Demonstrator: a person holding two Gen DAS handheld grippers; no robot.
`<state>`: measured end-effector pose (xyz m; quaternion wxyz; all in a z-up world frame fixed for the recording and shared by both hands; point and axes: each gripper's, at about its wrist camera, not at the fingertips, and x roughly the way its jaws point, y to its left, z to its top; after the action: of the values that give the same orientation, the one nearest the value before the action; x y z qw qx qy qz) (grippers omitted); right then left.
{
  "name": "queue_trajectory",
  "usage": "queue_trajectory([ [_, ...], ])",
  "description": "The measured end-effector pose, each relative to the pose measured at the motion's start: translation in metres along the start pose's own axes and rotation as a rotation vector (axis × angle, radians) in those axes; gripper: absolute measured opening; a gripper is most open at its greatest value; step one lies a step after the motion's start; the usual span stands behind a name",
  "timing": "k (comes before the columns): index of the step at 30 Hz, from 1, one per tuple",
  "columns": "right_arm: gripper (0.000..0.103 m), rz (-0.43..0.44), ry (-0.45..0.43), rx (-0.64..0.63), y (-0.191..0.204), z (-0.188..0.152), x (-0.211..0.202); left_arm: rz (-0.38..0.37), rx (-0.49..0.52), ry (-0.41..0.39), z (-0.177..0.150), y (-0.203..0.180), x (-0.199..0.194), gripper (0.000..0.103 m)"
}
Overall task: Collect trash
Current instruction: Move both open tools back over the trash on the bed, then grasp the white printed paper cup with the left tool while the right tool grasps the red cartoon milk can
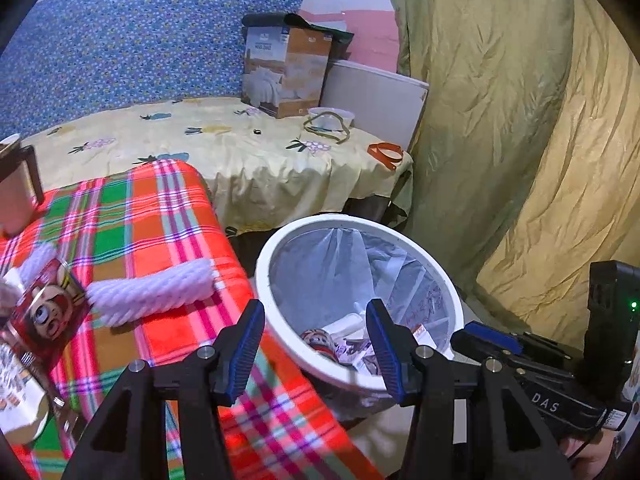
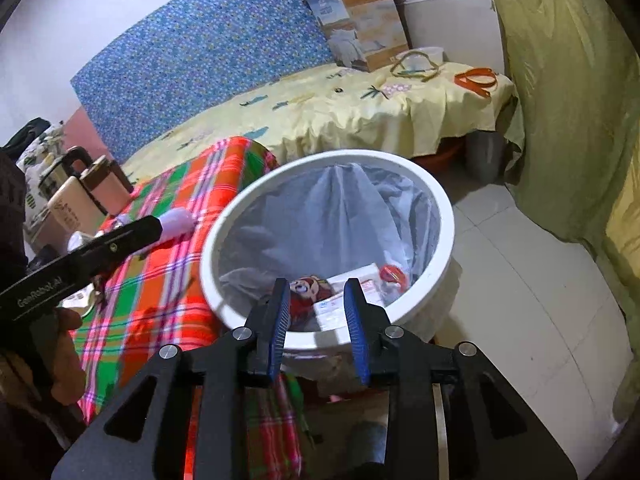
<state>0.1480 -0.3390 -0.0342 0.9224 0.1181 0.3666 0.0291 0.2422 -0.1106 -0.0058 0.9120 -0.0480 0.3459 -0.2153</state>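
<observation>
1. The white trash bin stands on the pale tiled floor, its rim just beside the edge of the surface covered in a red, green and orange plaid cloth. Open floor lies to the bin's right, up to the olive-yellow curtain.
2. The right hand-held gripper hangs over the bin's near rim, its blue pads spread with nothing between them.
3. The left hand-held gripper is spread wide and empty, straddling the cloth's edge and the bin's left rim.
4. Inside the lined bin lie a red cartoon-printed wrapper, a white carton and a small red-ringed piece.
5. On the plaid cloth remain a white twisted towel and, at the far left, another red cartoon-printed packet overlapping blurred packaging.
6. A pink mug with a dark handle stands at the cloth's far left edge.
7. Behind, a bed with a yellow fruit-print sheet carries a cardboard box, a small bowl and an orange strap near its corner.
8. A blue patterned mattress leans against the wall.
</observation>
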Motion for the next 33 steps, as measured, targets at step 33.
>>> queue_trajectory([
  [33, 0.054, 0.214, 0.053, -0.167, 0.119, -0.004, 0.015, 0.4, -0.239, -0.123, -0.067, 0.132, -0.137, 0.053],
])
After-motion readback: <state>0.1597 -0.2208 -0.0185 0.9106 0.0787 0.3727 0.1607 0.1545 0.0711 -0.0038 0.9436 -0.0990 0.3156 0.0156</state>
